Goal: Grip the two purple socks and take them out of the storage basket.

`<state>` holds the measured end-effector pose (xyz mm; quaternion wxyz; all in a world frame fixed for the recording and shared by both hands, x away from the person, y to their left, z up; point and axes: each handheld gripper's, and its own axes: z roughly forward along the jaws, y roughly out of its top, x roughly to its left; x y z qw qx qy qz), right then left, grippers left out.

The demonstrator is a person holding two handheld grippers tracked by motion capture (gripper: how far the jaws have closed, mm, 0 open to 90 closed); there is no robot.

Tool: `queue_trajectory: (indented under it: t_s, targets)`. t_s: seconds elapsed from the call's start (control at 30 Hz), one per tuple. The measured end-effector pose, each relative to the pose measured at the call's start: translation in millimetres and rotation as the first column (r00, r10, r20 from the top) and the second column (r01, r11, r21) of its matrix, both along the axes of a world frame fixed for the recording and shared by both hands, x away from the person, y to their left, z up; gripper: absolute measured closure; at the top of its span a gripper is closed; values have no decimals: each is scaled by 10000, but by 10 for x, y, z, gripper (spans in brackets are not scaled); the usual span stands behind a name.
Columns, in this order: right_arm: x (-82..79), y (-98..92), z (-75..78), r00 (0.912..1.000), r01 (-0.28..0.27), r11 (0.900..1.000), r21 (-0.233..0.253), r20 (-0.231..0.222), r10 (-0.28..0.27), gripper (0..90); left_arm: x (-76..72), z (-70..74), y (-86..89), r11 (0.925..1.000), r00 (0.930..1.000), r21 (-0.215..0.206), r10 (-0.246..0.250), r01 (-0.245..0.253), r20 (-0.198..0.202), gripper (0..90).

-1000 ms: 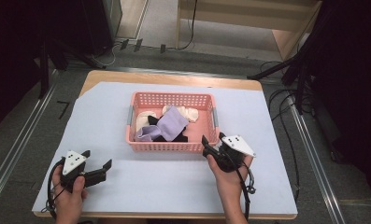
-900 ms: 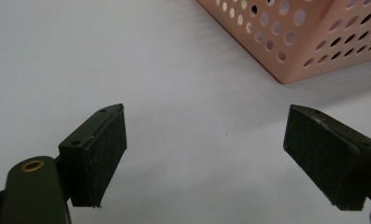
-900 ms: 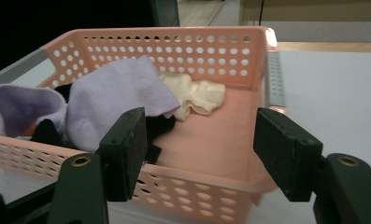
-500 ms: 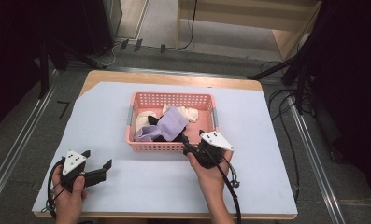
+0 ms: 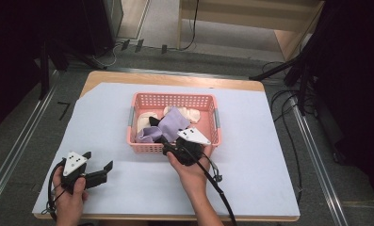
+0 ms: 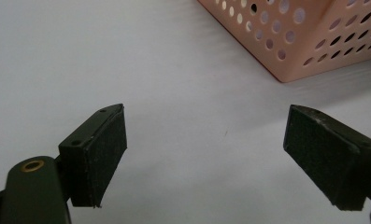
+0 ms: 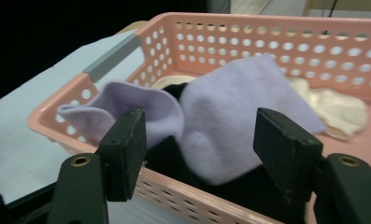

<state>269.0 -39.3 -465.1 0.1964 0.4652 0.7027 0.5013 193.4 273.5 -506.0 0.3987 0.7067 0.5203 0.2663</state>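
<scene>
A pink perforated basket (image 5: 142, 147) (image 7: 286, 42) (image 6: 304, 42) sits mid-table with socks in it. A lavender sock (image 5: 170, 125) (image 7: 230, 107) lies on top, over a black sock (image 5: 152, 121) (image 7: 174, 158) and cream ones (image 5: 189, 113) (image 7: 337, 109). My right gripper (image 5: 168, 143) (image 7: 199, 140) is open at the basket's front rim, its jaws on either side of the lavender sock and just short of it. My left gripper (image 5: 100, 168) (image 6: 206, 154) rests open on the table at the front left, with nothing between its jaws.
A pale lavender sheet (image 5: 269, 141) covers the wooden table (image 5: 166, 80). Cables (image 5: 288, 113) and dark stands crowd the floor at the right. A metal rail (image 5: 15, 155) runs along the left side.
My right gripper has moved left and forward from the basket's front right corner to its front rim, over the lavender sock. The left gripper has stayed put.
</scene>
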Motion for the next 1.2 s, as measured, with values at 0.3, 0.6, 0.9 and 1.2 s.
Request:
queue_trajectory:
  t_s: [0.3,0.6,0.9,1.2]
  targets:
    - [50,249,16,9984,-531,9986,-37,-170,530,318,4,-1,3,10000,10000,-36,-28,28,-4,146]
    - [84,384,3,9943,-900,9959,43,-568,901,345,6,0,3,10000,10000,2,-15,15,-28,146]
    - [121,460,-12,9760,-2009,9792,300,-798,2027,754,8,-1,1,10000,10000,17,-36,36,-48,146]
    - [107,423,9,9869,-1567,9875,144,-356,1571,900,10,0,4,10000,10000,24,-64,65,-65,146]
